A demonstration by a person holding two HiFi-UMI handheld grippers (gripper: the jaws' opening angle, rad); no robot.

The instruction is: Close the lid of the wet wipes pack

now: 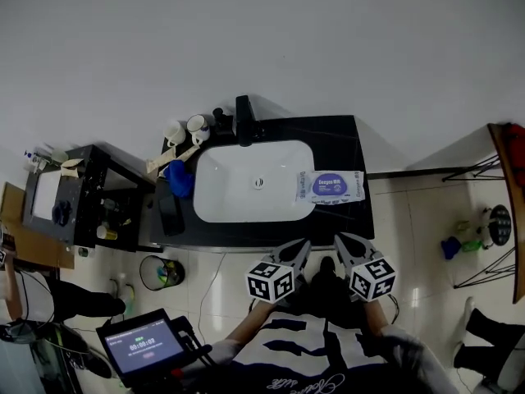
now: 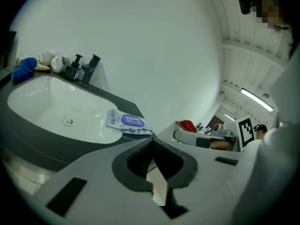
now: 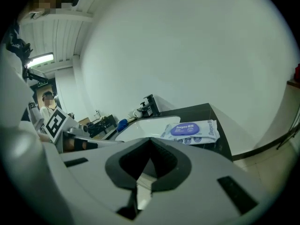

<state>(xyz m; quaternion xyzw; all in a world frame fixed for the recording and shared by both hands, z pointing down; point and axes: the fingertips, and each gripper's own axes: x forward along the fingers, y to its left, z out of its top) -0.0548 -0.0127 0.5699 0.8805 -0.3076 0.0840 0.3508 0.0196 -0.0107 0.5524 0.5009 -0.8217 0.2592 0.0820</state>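
Note:
The wet wipes pack (image 1: 330, 186) lies flat on the black counter (image 1: 340, 130), overlapping the right rim of the white basin (image 1: 246, 187). It is white with a purple oval lid on top, and the lid looks flat. The pack (image 2: 127, 122) shows ahead in the left gripper view, and the pack (image 3: 190, 130) in the right gripper view. My left gripper (image 1: 303, 245) and right gripper (image 1: 339, 239) hover side by side in front of the counter's near edge, short of the pack. Both are shut with nothing between the jaws.
A black faucet (image 1: 244, 120) and white cups (image 1: 187, 128) stand behind the basin, and a blue cloth (image 1: 179, 177) lies at its left. A black cart (image 1: 82, 195) and a bin (image 1: 158, 272) stand at left. A tablet (image 1: 146, 345) shows a timer.

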